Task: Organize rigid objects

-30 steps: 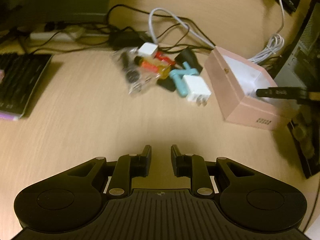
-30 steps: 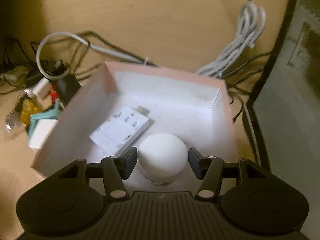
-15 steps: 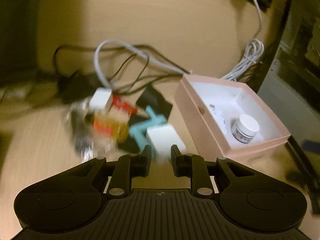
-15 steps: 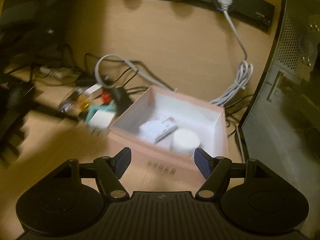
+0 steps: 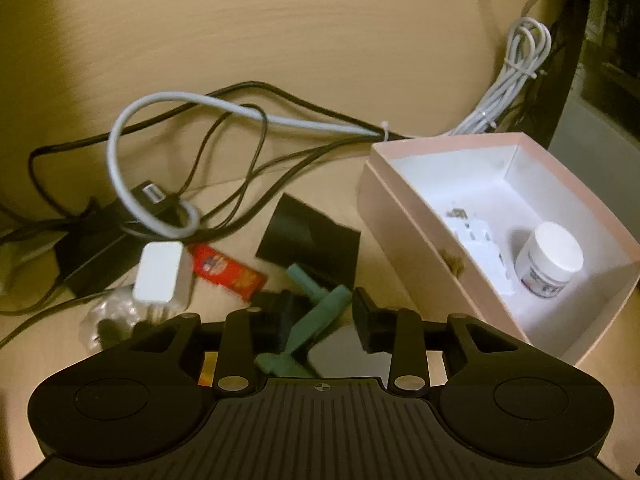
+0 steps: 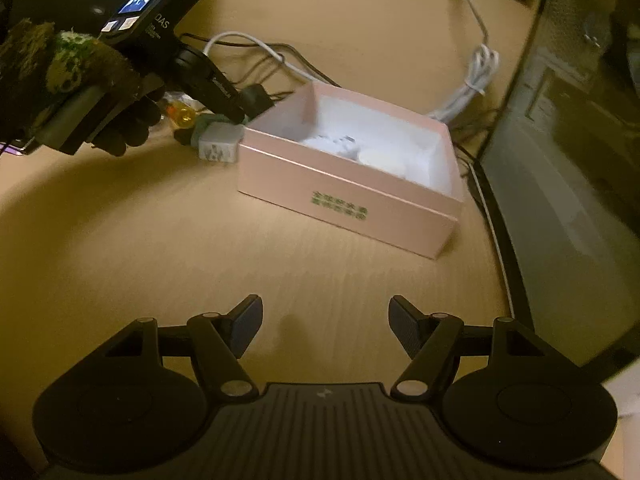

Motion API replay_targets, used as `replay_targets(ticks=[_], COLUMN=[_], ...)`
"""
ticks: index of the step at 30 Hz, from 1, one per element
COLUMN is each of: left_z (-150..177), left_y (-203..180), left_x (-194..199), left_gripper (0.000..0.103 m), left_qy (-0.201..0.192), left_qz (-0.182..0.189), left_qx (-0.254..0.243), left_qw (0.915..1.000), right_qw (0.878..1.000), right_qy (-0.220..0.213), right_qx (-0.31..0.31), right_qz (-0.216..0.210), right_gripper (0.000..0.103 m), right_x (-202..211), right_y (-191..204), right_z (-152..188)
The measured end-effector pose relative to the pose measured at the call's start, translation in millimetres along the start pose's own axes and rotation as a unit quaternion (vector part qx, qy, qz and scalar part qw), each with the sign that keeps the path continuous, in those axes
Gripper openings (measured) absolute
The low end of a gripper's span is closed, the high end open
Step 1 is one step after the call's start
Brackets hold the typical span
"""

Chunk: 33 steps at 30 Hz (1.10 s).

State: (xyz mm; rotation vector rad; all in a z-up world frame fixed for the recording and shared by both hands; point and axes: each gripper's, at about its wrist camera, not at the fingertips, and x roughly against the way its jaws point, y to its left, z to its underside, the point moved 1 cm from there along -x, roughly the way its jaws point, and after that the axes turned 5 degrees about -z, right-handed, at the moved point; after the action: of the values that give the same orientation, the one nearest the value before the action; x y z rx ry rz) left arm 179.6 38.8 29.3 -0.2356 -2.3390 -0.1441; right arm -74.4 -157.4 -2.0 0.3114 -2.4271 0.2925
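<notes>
A pink open box (image 5: 404, 232) holds a white jar (image 5: 550, 258) and a white adapter (image 5: 484, 252). It also shows in the right wrist view (image 6: 340, 192). My left gripper (image 5: 322, 320) is open low over a pile of small items, its jaws on either side of a teal plastic piece (image 5: 316, 316) and a white plug block (image 6: 222, 142). Another white charger (image 5: 160, 274), a red packet (image 5: 228, 270) and a black piece (image 5: 308, 240) lie beside. My right gripper (image 6: 326, 328) is open and empty over bare table, well in front of the box.
Grey and black cables (image 5: 192, 120) and a black power brick (image 5: 96, 248) lie behind the pile. A coiled white cable (image 5: 516, 68) and a dark computer case (image 6: 568, 140) stand to the right of the box. The left gripper body (image 6: 160, 44) is at upper left in the right wrist view.
My left gripper moved forward and down onto the pile and its jaws opened wider. My right gripper pulled back and away from the box, leaving the white jar inside.
</notes>
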Motion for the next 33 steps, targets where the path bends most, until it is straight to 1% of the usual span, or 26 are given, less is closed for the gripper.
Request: replay_targets(ticks=[4,7,8,11,20,21,23,26,28,29,31,33], left_z=[0,4,7,19,68,73,82,90,94,96,100,104], left_y=[4,5,6,5,7,8,9,14,23,28,32,31], left_x=[-12,-10,-8,3,45,49,56,69,81,88,102,113], left_gripper=[0.036,0.036,0.036,0.036,0.036,0.036,0.036,0.033,0.033,0.033,0.033,0.033], left_qy=[0.018,0.032,0.037,0.04,0.044,0.047,0.048,0.037,0.02,0.013,0.006,0.006], left_qz=[0.017,0.047,0.058,0.076,0.131,0.133,0.119,0.075,0.048,0.045,0.048,0.054], left_qx=[0.023,0.033,0.035,0.028,0.03,0.027,0.017,0.015,0.04,0.057,0.083,0.089], left_qw=[0.9994,0.9978,0.997,0.9959,0.9899,0.9897,0.9915,0.9964,0.9979,0.9973,0.9954,0.9946], right_qw=[1.0,1.0,1.0,1.0,1.0,0.999,0.999,0.999,0.998,0.997,0.996,0.995], right_qy=[0.011,0.015,0.015,0.015,0.015,0.016,0.018,0.026,0.036,0.041,0.037,0.034], right_qx=[-0.019,-0.021,-0.022,-0.024,-0.018,-0.019,-0.022,-0.03,-0.038,-0.043,-0.059,-0.074], right_qz=[0.008,0.011,0.01,0.004,-0.019,-0.022,-0.028,-0.038,-0.043,-0.045,-0.047,-0.054], right_gripper=[0.07,0.07,0.07,0.07,0.07,0.07,0.07,0.07,0.07,0.073,0.077,0.078], right_x=[1,1,0,-1,-8,-9,-12,-18,-24,-28,-31,-35], right_y=[-6,-4,-4,-3,6,7,8,8,8,8,6,4], right_z=[4,7,7,7,6,5,5,6,7,8,8,7])
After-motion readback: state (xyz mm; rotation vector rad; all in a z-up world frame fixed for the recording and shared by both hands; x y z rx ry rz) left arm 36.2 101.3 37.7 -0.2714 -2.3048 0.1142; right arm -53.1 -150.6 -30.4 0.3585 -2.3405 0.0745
